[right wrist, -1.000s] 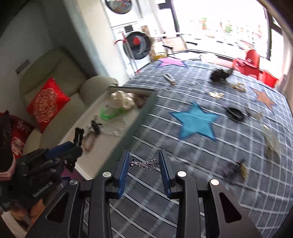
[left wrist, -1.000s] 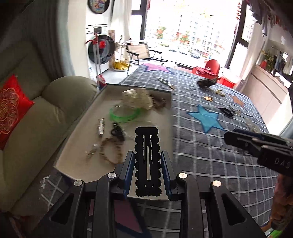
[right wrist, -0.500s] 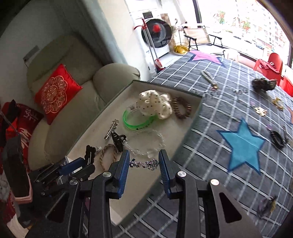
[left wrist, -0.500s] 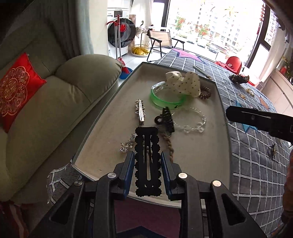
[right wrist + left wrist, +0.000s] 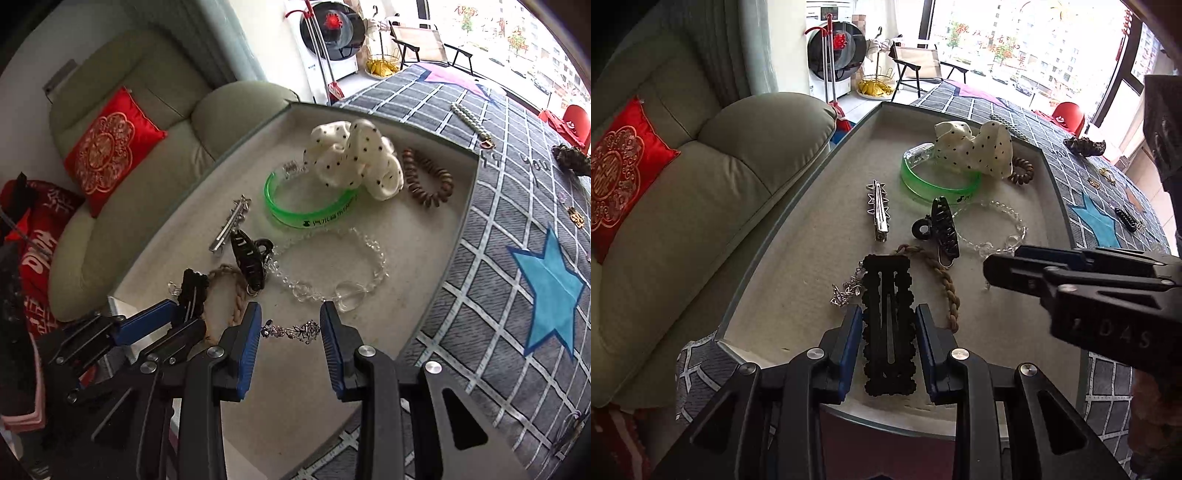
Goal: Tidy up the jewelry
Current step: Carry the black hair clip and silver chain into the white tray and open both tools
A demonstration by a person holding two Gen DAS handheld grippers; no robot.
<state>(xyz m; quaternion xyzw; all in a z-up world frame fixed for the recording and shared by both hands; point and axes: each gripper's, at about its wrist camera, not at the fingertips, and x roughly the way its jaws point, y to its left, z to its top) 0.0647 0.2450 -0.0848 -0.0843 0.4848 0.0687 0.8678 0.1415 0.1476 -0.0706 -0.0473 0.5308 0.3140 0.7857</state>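
My left gripper (image 5: 888, 325) is shut on a black scalloped hair clip (image 5: 887, 321), held over the near end of the beige tray (image 5: 798, 295). My right gripper (image 5: 290, 330) is shut on a small silver ornate piece (image 5: 291, 331), held above the tray (image 5: 436, 240) beside the left one. In the tray lie a green bangle (image 5: 310, 214), a polka-dot scrunchie (image 5: 354, 158), a brown coil hair tie (image 5: 428, 182), a clear bead bracelet (image 5: 332, 266), a black claw clip (image 5: 249, 258), a silver spiked clip (image 5: 877, 210) and a braided band (image 5: 945, 284).
The tray sits on a grey checked cloth with a blue star (image 5: 550, 288). More jewelry lies loose on the cloth at the far right, among it a pearl strand (image 5: 471, 120). A beige sofa (image 5: 701, 192) with a red cushion (image 5: 617, 173) stands left of the tray.
Both grippers have come down and left from over the checked cloth to over the tray, each still shut on its piece. The tray's contents look larger and nearer.
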